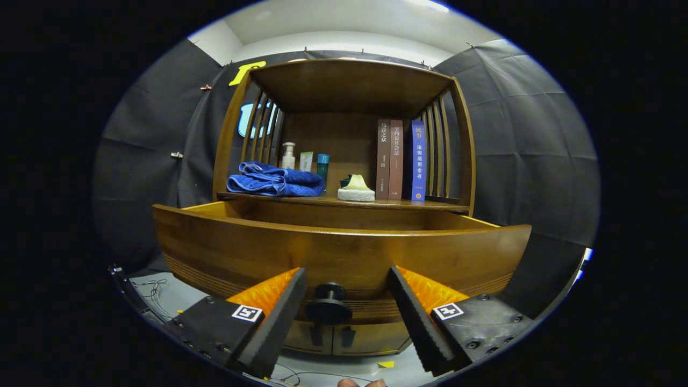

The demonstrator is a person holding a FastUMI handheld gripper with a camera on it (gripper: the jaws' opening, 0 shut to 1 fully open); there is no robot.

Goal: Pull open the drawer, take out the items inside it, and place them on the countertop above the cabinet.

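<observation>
Gripper point(344, 301) fingers spread, knob point(329, 303) between them untouched; drawer point(344, 252) pulled out, stiff heavy wood, slides by small round knob; contents hidden behind front panel

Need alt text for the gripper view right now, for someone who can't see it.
The hand-held gripper is open, its fingers either side of the black knob on the pulled-out wooden drawer. On the countertop beyond sit a blue towel, bottles and three upright books.

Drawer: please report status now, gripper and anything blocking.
Gripper open, fingers either side of knob, not touching. Drawer pulled out; contents hidden behind front panel. Nothing blocking.
</observation>
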